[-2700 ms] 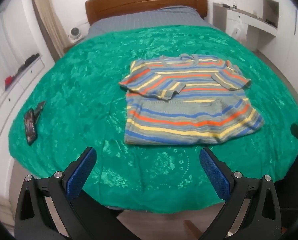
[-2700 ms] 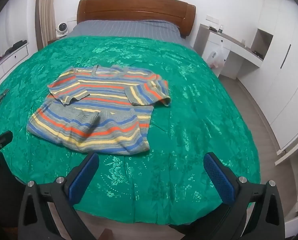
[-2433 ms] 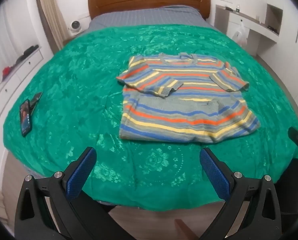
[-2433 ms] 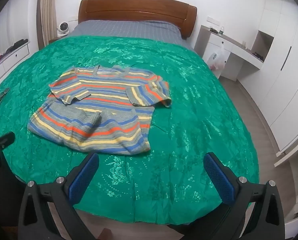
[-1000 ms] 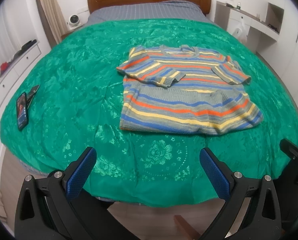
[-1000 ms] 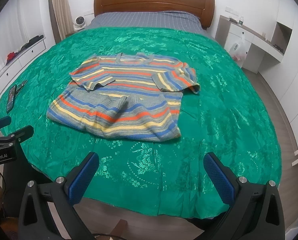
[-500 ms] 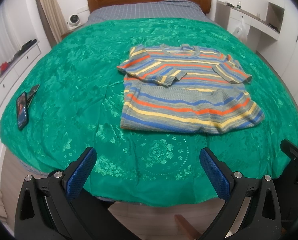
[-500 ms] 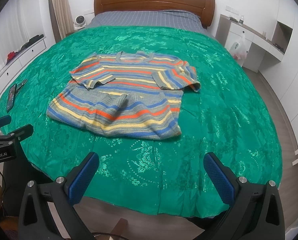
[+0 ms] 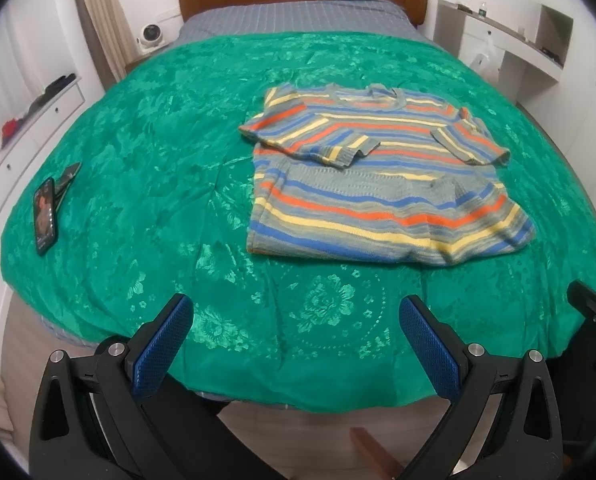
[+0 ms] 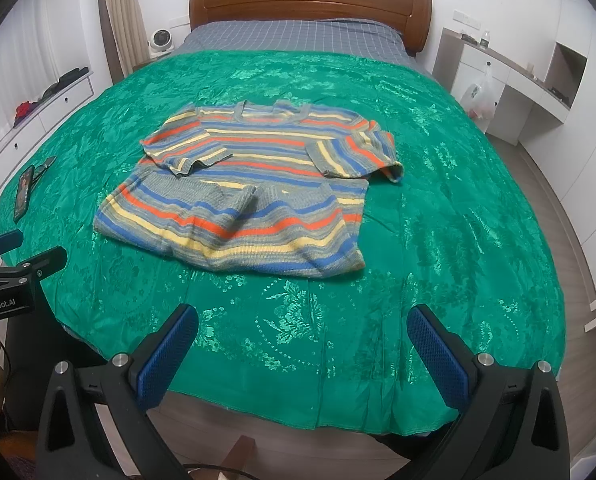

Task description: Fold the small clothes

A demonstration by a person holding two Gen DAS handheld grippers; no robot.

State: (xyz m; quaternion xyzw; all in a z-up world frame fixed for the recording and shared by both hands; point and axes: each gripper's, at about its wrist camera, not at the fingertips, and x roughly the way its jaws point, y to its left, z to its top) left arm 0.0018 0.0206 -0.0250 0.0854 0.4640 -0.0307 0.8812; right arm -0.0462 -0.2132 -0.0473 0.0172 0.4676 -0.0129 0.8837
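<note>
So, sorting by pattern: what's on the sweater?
Grey sweater with blue, orange and yellow stripes; clearest in the right wrist view.

1 striped sweater, 1 phone, 1 green bedspread, 2 grippers: left, right.

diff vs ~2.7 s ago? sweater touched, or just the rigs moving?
Only the rigs moved: both viewpoints drifted, the right wrist view swinging so the striped knit sweater sits more centred. Nothing was gripped or released. The left gripper and right gripper stay open, short of the green bedspread. Sweater folds and the black phone are unchanged.
</note>
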